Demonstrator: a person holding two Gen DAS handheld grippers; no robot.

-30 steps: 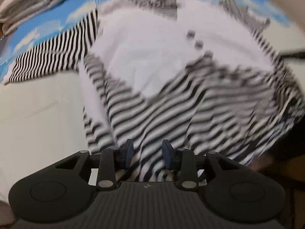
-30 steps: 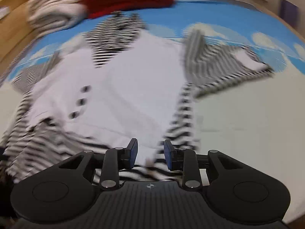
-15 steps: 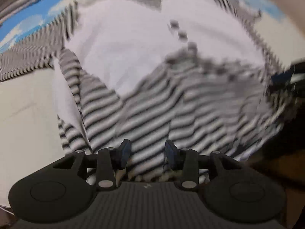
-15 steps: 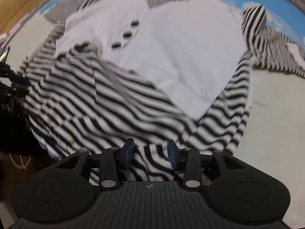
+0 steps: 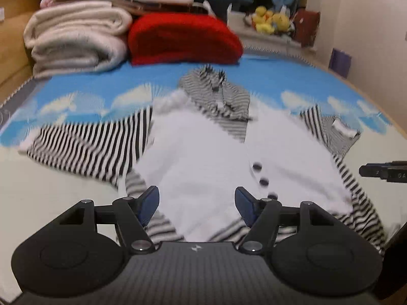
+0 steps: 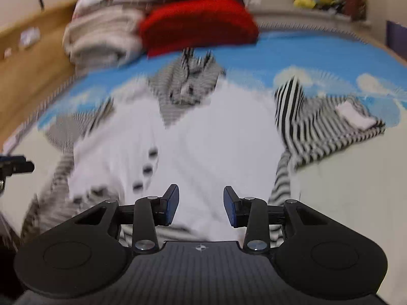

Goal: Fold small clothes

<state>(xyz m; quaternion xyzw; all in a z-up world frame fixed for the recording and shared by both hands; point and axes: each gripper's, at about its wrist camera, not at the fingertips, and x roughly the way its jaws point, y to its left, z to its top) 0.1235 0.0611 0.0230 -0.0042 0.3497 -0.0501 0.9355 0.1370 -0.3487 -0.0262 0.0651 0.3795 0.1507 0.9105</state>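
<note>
A small top (image 5: 203, 157) with a white body, black buttons and black-and-white striped sleeves, collar and hem lies spread on the bed; it also shows in the right wrist view (image 6: 211, 137). My left gripper (image 5: 197, 204) is open and empty above the garment's lower left part. My right gripper (image 6: 201, 208) is open and empty above the lower middle of the white body. The left sleeve (image 5: 94, 142) lies stretched out; the right sleeve (image 6: 328, 127) is bent and crumpled. The right gripper's tip shows at the right edge of the left wrist view (image 5: 381, 171).
The bed has a blue sheet with white clouds (image 5: 274, 81) and a pale cream area near me. Folded cream blankets (image 5: 76, 38) and a red blanket (image 5: 183, 38) are stacked at the far end. Yellow plush toys (image 5: 272, 21) sit on a ledge. A wooden bed frame (image 6: 28, 76) runs along the left.
Both grippers have pulled back and up from the striped hem and opened wider. The hem now lies flatter near the bed's front, and the far blankets have come into view.
</note>
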